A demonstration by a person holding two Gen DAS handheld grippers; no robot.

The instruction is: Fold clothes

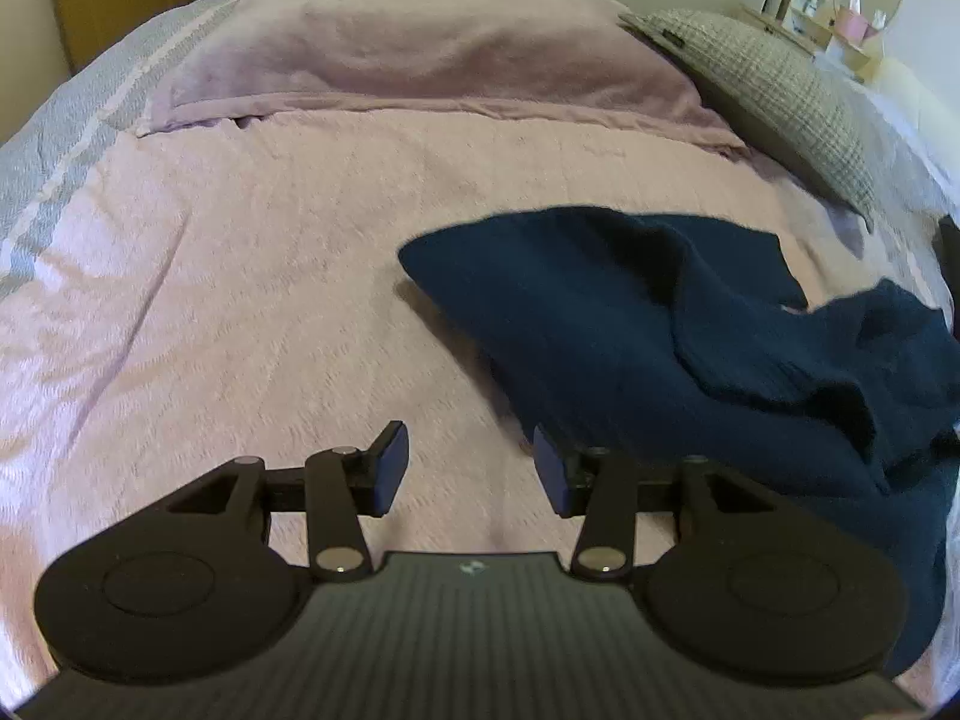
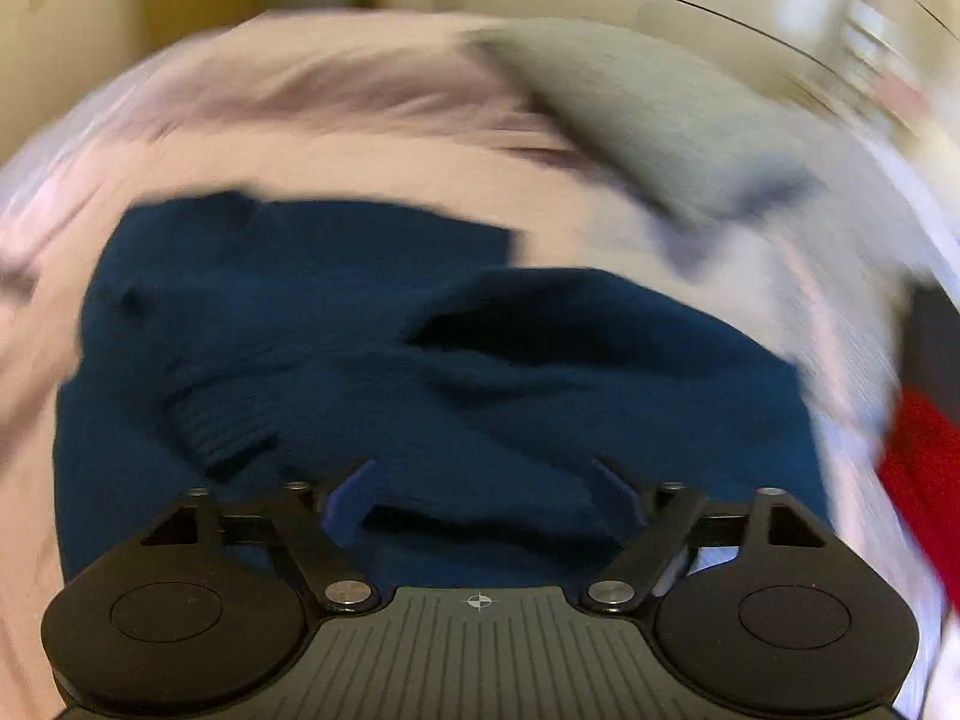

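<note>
Left gripper (image 1: pixel 471 468): its 2 blue-padded fingers (image 1: pixel 390 465) stand apart with bare bedcover between them; nothing is held. It hangs over the pink bedspread (image 1: pixel 252 276), with the right finger close to the near edge of the dark blue knit garment (image 1: pixel 690 324).

Right gripper (image 2: pixel 486 498): its 2 fingers (image 2: pixel 351 501) are spread wide, directly over the dark blue knit garment (image 2: pixel 384 372). Folds of the knit bulge up between and around the pads, but motion blur in the right wrist view prevents confirming contact or grip.

Garment position: it lies crumpled on the bedspread, on the right-hand part of the bed as seen from the left wrist view. 1 ribbed section (image 2: pixel 234 420) is turned up on top of the pile, and a loose fold forms a dark hollow near the middle.

Surroundings: a lilac blanket (image 1: pixel 420 54) lies across the far end of the bed. A grey waffle-textured pillow (image 1: pixel 774 90) sits at the far right. A red item (image 2: pixel 924 468) shows at the right edge of the right wrist view, beside the bed; its nature cannot be determined.
</note>
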